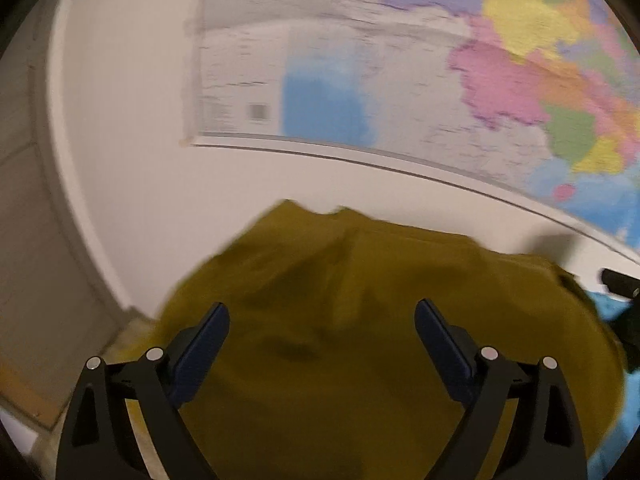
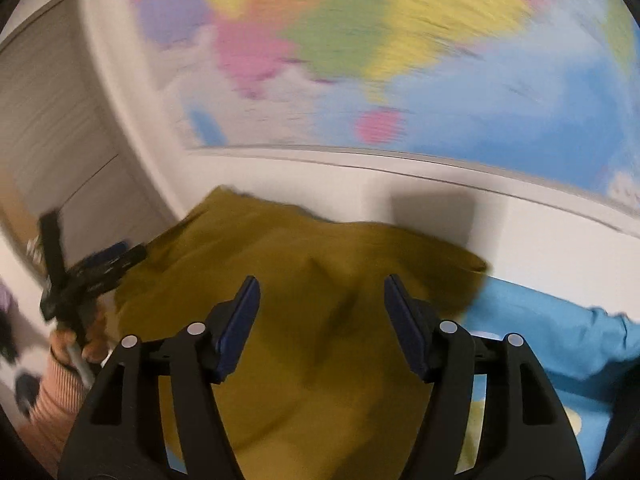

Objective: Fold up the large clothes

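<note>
Where gripper (image 1: 322,312) gapes, mustard garment (image 1: 340,360) beyond.

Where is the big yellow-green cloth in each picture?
Left wrist view: the cloth fills the lower middle, past the open left gripper.
Right wrist view: the cloth fills the lower middle, past the open right gripper.
Shared landmark: the colourful map on the wall above the cloth.

The garment (image 1: 340,340) lies heaped in front of both grippers, spreading between and beneath their spread jaws. Behind it rises the wall (image 1: 132,160), with a map (image 1: 400,80) hung above. A second cloth (image 2: 560,344) lies to the garment's right, partly under it.
</note>
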The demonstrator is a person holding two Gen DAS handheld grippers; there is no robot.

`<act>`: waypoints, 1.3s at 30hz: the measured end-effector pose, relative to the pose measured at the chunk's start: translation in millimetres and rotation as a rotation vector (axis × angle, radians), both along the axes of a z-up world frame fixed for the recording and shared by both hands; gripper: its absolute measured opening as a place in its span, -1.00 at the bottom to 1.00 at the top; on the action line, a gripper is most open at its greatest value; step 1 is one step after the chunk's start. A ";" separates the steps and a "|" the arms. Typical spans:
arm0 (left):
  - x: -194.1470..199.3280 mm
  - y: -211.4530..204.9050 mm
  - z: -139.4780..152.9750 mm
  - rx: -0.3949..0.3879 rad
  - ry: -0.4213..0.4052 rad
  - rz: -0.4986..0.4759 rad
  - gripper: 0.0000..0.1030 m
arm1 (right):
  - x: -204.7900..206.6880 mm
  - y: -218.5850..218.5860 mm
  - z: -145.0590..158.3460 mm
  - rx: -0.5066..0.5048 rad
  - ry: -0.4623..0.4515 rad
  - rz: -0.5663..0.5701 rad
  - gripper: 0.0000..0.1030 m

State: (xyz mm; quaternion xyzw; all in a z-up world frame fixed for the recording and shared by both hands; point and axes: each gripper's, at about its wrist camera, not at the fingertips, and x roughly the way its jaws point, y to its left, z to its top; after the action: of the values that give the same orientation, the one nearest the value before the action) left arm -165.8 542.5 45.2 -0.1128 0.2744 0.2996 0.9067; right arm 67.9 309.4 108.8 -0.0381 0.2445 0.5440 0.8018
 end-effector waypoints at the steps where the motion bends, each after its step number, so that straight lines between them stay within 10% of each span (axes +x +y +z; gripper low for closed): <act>1: 5.1 -4.1 -2.8 0.007 0.010 -0.005 0.76 | -10.0 5.0 -2.7 -0.010 -0.014 0.035 0.27; 6: 25.7 -7.2 -37.2 -0.039 0.075 -0.017 0.78 | -36.6 32.5 -43.1 -0.146 -0.105 0.090 0.28; 25: -8.4 -107.1 -27.7 0.089 0.008 -0.083 0.77 | -69.4 -51.0 -53.0 -0.054 -0.147 0.080 0.37; 39: 5.2 -123.8 -45.4 0.106 0.032 -0.067 0.83 | -51.1 -55.3 -72.1 -0.039 -0.015 0.024 0.38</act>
State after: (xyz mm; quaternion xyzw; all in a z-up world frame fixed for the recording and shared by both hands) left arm -160.6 418.7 -0.1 -0.0507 0.2763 0.2849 0.9165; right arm 16.8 254.0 36.7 -0.0608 0.2487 0.5486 0.7959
